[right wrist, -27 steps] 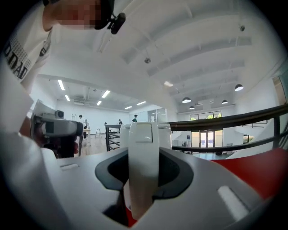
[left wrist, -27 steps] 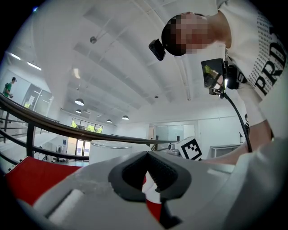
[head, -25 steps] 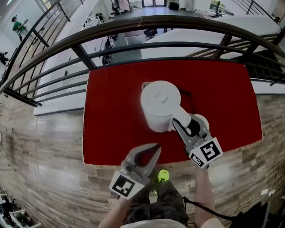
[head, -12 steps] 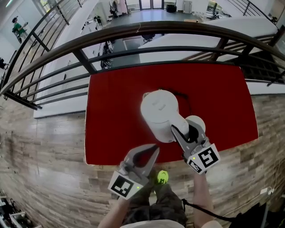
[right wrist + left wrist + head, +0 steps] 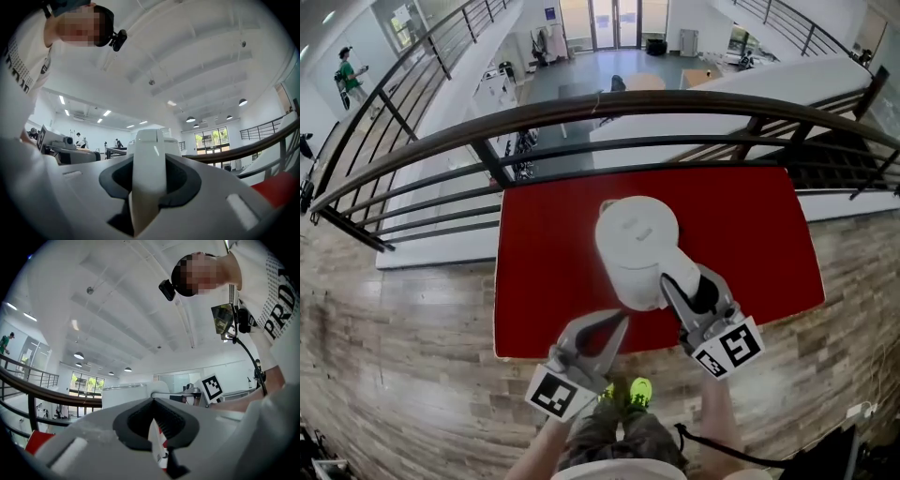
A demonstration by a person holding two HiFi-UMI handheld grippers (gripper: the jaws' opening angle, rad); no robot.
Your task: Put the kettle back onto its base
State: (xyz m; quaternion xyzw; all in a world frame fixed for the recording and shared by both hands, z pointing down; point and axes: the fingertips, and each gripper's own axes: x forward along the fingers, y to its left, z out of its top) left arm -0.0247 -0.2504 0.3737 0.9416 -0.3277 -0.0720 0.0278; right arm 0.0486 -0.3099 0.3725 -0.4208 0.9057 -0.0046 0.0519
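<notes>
Bare red table lies ahead-left of the left tongs. The kettle fills the right tongs; a railing bars beyond.

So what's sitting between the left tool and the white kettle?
Nothing. In the head view, the gap between the left tool and the kettle shows only the bare red table below. The left gripper view also shows nothing before the kettle.

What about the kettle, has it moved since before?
Yes, up. In the right gripper view the kettle now tops the rail; before, they were level, and more table showed.
</notes>
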